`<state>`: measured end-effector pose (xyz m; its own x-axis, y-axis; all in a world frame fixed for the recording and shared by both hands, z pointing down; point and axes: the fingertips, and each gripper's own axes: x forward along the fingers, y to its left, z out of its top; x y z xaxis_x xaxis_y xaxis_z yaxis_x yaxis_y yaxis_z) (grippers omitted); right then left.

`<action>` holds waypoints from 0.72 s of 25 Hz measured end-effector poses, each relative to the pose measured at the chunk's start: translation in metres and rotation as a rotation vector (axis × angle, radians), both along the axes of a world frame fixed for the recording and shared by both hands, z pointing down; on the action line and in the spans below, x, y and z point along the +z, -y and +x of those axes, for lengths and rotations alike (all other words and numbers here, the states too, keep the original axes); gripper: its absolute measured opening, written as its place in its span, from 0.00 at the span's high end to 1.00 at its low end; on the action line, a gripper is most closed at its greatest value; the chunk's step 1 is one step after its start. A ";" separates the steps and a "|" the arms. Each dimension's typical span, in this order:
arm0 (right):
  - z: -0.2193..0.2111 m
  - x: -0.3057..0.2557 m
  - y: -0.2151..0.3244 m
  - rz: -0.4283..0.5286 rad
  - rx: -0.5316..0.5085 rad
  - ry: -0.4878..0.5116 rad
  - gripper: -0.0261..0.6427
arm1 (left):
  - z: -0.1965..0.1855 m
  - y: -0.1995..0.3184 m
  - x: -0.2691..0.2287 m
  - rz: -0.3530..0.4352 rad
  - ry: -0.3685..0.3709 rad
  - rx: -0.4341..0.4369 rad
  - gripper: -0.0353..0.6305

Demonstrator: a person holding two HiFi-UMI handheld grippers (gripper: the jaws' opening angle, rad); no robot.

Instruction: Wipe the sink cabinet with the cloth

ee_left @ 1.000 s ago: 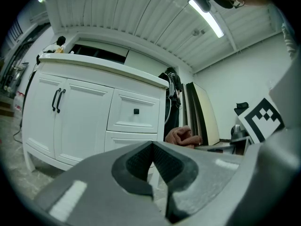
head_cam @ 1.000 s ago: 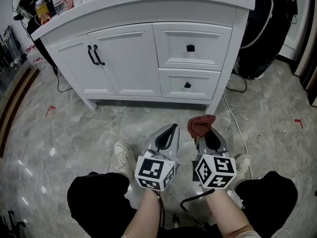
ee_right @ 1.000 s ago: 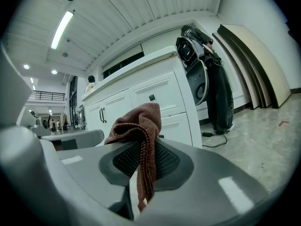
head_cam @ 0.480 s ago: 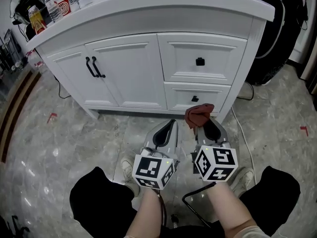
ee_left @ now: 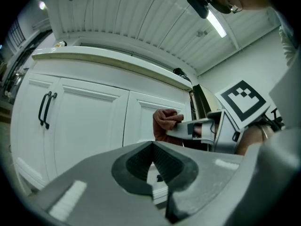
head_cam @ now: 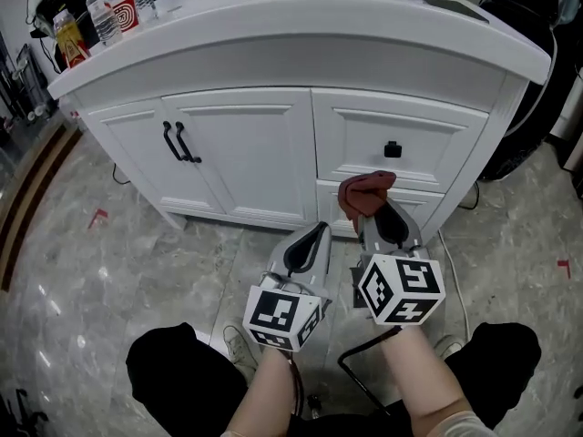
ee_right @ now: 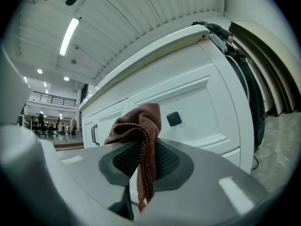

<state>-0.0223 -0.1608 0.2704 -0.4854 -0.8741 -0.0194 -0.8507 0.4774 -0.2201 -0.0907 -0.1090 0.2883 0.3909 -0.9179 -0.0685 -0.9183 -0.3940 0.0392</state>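
Item 1: sink cabinet (head_cam: 246,153), white, with 2 panelled doors at its left carrying a pair of black bar handles (head_cam: 178,141), and 2 drawers stacked at its right; the upper drawer has a square black knob (head_cam: 392,148). Its curved white tabletop (head_cam: 301,16) overhangs the front, and at the far left end stand clear bottles (head_cam: 103,18) and a red-and-white cup (head_cam: 122,7). Item 2: cloth (head_cam: 364,192), reddish-brown and knitted, bunched above the jaw tips of the right tool (head_cam: 370,215) with 1 strip hanging down between the jaws. That tool is clamped on the cloth and holds it up before the drawer column, near the line where the 2 drawers meet; whether cloth and cabinet touch cannot be told. Item 3: left tool (head_cam: 317,237), just beside the right one and slightly lower, jaws pressed together with nothing between them, pointing at the cabinet's lower front. Each tool carries a black-and-white marker cube (head_cam: 282,315) at its rear, with a bare forearm behind it. Item 4: floor (head_cam: 109,271), grey polished stone, on which the cabinet stands.
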 end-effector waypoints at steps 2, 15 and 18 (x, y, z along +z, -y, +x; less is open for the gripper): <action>-0.008 -0.017 0.014 0.033 -0.015 0.008 0.83 | -0.009 0.010 -0.010 0.025 0.034 -0.005 0.94; -0.080 -0.077 0.065 0.154 -0.124 -0.023 0.83 | -0.046 0.059 -0.037 0.113 0.092 0.003 0.94; -0.082 -0.079 0.071 0.147 -0.126 -0.031 0.82 | -0.046 0.062 -0.048 0.127 0.088 0.022 0.94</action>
